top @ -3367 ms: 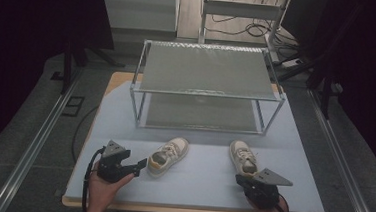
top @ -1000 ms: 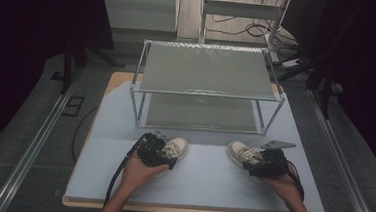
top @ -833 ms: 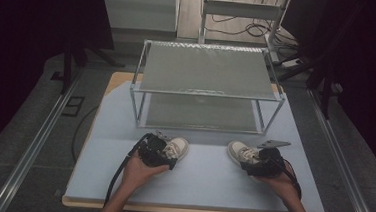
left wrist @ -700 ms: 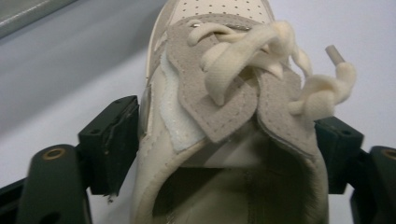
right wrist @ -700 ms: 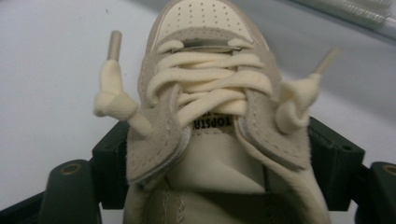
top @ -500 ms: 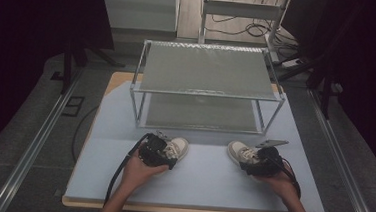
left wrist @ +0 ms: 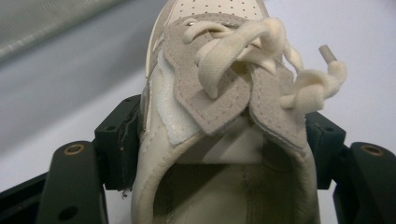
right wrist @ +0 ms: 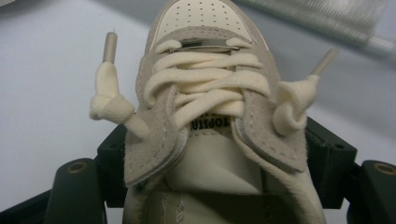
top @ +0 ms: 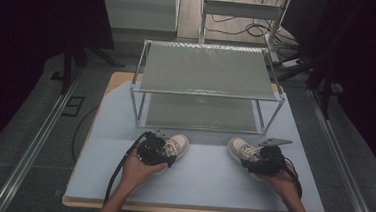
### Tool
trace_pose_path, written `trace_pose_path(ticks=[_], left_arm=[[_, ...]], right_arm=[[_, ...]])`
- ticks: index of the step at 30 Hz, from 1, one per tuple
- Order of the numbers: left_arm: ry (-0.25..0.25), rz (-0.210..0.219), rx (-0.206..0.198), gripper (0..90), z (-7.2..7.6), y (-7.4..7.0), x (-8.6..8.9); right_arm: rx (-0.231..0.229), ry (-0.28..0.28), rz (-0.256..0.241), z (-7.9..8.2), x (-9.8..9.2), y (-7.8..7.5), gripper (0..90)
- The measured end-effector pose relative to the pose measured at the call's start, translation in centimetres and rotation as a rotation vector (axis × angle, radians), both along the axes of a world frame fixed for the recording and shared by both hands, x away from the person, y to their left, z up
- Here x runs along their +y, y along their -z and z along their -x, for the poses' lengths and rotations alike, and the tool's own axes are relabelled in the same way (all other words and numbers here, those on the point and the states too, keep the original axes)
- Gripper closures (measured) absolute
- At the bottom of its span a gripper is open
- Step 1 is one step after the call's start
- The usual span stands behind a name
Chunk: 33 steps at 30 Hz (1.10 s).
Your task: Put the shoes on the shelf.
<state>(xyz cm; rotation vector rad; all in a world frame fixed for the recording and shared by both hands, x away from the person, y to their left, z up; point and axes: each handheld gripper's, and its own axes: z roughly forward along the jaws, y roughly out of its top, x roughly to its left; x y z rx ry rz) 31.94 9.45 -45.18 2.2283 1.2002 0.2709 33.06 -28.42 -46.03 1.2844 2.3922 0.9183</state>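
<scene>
On the left, the left gripper [top: 159, 149] has its two jaws closed around the heel part of the left shoe [top: 177, 145], which lies on the table [top: 205, 182]. On the right, the right gripper [top: 258, 158] clamps the right shoe [top: 239, 148] the same way, in front of the metal rack [top: 207, 71].

We note the left shoe [left wrist: 205, 107] in matt cream leather with napped grey suede eyestays and soft woven cotton-like laces; the right shoe [right wrist: 210, 116] alike, its toe perforated; the table [top: 205, 187] a smooth matt pale-blue top, wood-edged; at 12 o'clock the rack [top: 205, 84], bare metal frame, dull grey shelves.
</scene>
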Motion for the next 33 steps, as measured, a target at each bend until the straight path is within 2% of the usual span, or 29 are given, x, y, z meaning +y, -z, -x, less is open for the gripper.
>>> trace_pose_path(ticks=[4,14,22,29,30,33], left_arm=[[-0.012,0.016,-0.011,28.9,-1.0,-0.8,-0.4],[-0.007,0.008,-0.016,28.9,-3.4,-1.7,-2.3],[-0.019,-0.001,-0.024,28.9,-5.5,-1.9,-3.5],[-0.038,-0.008,-0.023,28.9,-7.5,-1.7,-3.9],[-0.036,-0.01,-0.022,28.9,-8.0,-1.6,-4.0],[-0.046,-0.003,-0.018,28.9,-8.4,-1.5,-4.0]], right_arm=[[-0.014,0.006,-0.01,-0.4,0.3,-0.7,26.8],[-0.013,0.013,-0.027,-2.4,2.4,-1.3,26.8],[-0.014,0.028,-0.041,-4.3,4.3,-1.6,26.8],[-0.023,0.047,-0.035,-6.4,6.0,-1.9,26.8],[-0.02,0.053,-0.03,-7.0,6.5,-1.8,26.8],[-0.016,0.061,-0.027,-7.5,6.8,-1.6,26.8]])
